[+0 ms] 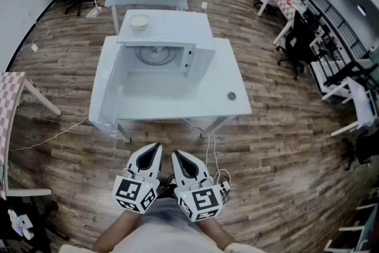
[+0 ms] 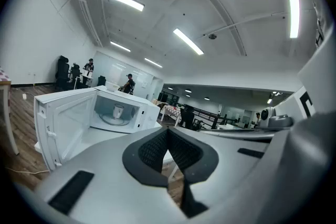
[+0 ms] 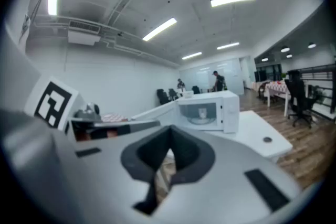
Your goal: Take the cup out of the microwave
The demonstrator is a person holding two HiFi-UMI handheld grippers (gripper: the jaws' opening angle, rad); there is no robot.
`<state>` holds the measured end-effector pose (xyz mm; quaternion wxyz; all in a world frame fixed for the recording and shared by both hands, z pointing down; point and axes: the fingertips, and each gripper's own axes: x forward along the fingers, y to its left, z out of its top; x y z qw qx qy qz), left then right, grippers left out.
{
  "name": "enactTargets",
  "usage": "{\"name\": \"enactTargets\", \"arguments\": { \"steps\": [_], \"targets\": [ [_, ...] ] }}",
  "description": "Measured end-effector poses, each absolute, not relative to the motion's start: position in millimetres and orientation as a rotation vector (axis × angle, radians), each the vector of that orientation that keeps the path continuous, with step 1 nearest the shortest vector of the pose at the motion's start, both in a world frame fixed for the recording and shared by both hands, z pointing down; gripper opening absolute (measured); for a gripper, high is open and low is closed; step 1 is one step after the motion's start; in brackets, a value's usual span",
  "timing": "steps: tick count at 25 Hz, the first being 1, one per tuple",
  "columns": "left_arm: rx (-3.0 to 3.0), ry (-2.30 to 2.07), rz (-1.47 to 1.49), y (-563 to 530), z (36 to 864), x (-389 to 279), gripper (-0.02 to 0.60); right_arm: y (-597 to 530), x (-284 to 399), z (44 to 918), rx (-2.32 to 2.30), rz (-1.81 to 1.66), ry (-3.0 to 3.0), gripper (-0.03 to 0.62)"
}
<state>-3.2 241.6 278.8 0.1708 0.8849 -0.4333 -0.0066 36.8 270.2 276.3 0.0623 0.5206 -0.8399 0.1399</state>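
White box-shaped microwave (image 1: 169, 29), door swung open, on a white rectangular table (image 1: 177, 98). The small white cup (image 2: 118, 111) stands on the glass turntable (image 1: 145, 57) inside and is barely discernible in the head view. Left gripper (image 1: 156, 148) and right gripper (image 1: 177, 155), both closed and empty, hang well short of the table.

Well ahead of the grey left gripper (image 1: 157, 145) and right gripper (image 1: 176, 153), held side by side, a white box-shaped microwave (image 1: 198, 47) stands on a white rectangular table (image 1: 177, 98), its door (image 1: 109, 95) open on the left gripper's side. A shallow white bowl (image 1: 139, 22) sits on top.
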Motion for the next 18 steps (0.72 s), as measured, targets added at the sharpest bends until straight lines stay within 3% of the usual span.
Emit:
{"name": "enactTargets", "arguments": {
  "steps": [18],
  "targets": [
    [2.469,-1.391,0.061,212,286,47,0.009,236,100,286,1.570,0.440,-2.601,0.023]
  ]
}}
